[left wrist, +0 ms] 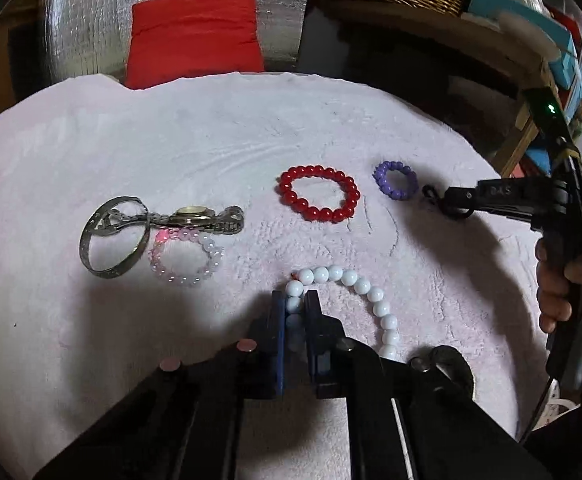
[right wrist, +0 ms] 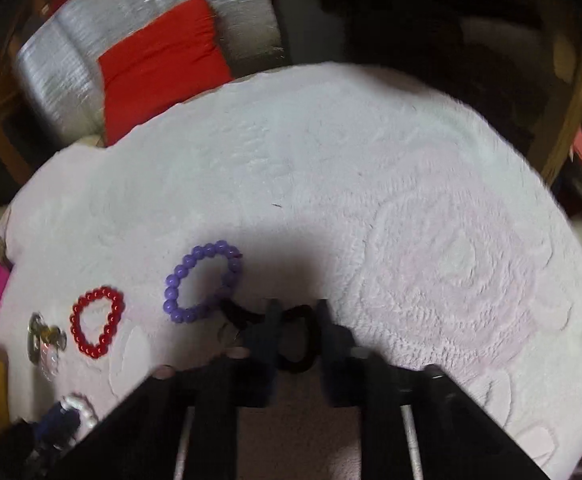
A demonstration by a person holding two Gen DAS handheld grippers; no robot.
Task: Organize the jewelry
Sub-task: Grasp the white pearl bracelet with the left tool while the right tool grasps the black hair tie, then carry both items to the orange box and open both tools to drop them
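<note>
A string of glossy white round beads (left wrist: 355, 280) on the pink towel-covered bench (left wrist: 211, 140) is pinched by the left gripper (left wrist: 295, 300). A black elastic loop (right wrist: 299, 340) is clenched by the right gripper (right wrist: 297, 312). Both should be lifted slowly, snags being avoided.

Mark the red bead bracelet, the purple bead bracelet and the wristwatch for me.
red bead bracelet (left wrist: 319, 193): left wrist view, on a bead on its left side.
purple bead bracelet (right wrist: 169, 293): right wrist view, left beads.
wristwatch (left wrist: 192, 211): left wrist view, dial.
</note>
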